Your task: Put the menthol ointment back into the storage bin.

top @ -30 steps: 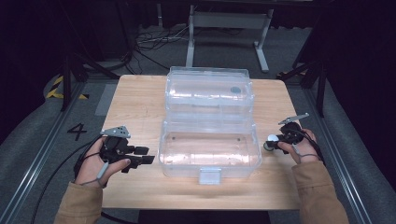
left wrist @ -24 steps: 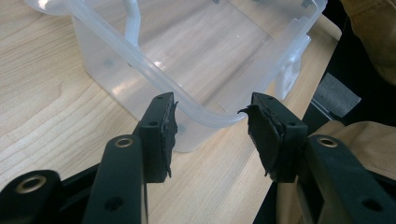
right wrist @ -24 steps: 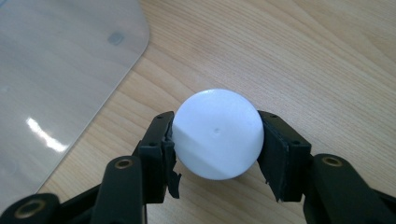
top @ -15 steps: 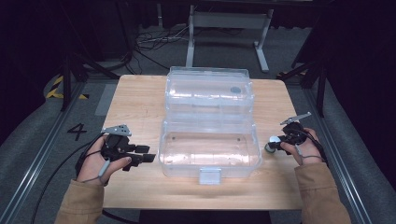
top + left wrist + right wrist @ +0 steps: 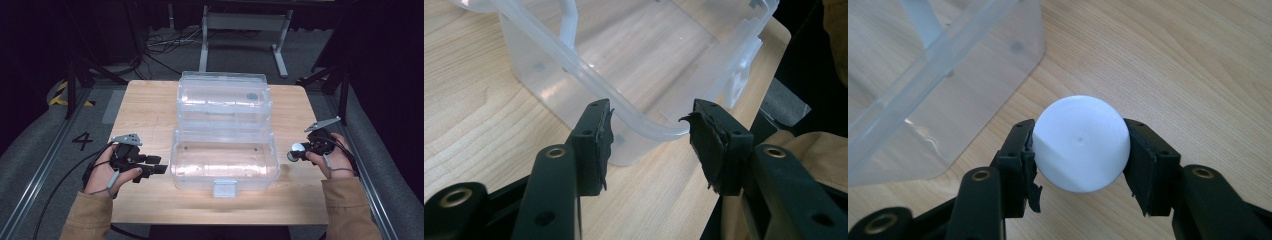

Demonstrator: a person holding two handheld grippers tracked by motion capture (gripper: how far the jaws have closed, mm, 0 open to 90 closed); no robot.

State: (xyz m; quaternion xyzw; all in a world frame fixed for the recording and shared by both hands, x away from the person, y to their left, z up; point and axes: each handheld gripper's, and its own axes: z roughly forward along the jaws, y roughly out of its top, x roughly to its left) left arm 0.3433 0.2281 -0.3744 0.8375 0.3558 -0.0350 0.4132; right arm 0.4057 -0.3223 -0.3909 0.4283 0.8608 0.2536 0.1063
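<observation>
open clear box (image 5: 224,160) empty on table (image 5: 150,110), right gripper (image 5: 1079,150) pinching white ball (image 5: 1080,142), left gripper (image 5: 649,137) spread

The right tool (image 5: 296,152), clamped on the white ball (image 5: 1080,143), has risen a little above the tabletop (image 5: 150,107) near its right edge, carrying the ball up beside the clear plastic box (image 5: 224,162).

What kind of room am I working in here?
Probably a lab or recording rig, not a home: a bare light wooden table on grey carpet with a taped number 4, loose black cables and a grey metal stand behind.
</observation>
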